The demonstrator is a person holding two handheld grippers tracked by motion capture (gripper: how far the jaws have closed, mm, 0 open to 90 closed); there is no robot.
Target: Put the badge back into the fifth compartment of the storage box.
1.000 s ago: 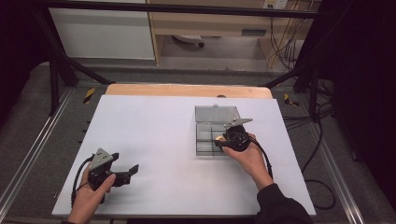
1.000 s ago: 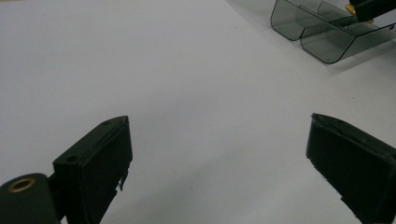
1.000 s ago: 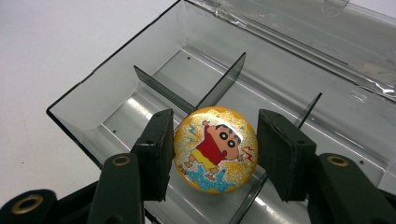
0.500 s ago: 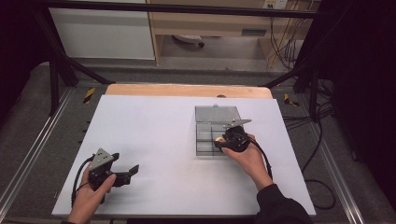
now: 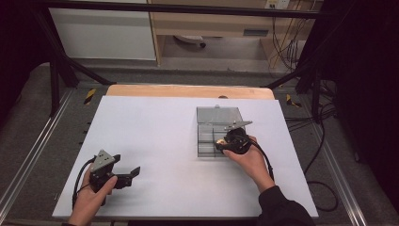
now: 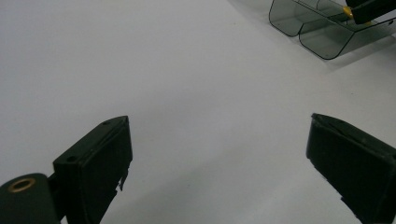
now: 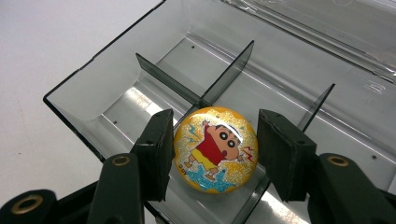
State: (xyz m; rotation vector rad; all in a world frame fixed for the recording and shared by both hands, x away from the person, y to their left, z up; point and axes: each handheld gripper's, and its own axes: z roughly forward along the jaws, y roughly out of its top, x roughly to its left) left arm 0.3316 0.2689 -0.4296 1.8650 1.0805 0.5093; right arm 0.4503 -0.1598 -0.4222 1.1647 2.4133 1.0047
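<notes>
Though the glossy cartoon badge [image 7: 215, 149] looks light, stiff and slippery, the right tongs [image 7: 215, 154] pinch its rim; left tongs [image 6: 219, 168] gape empty.

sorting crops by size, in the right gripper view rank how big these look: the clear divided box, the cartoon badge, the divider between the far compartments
1. clear divided box, spreading across most of the view.
2. cartoon badge, sitting between the right gripper's jaws; nearness to the camera enlarges it.
3. divider, a thin strip, farther off.
</notes>
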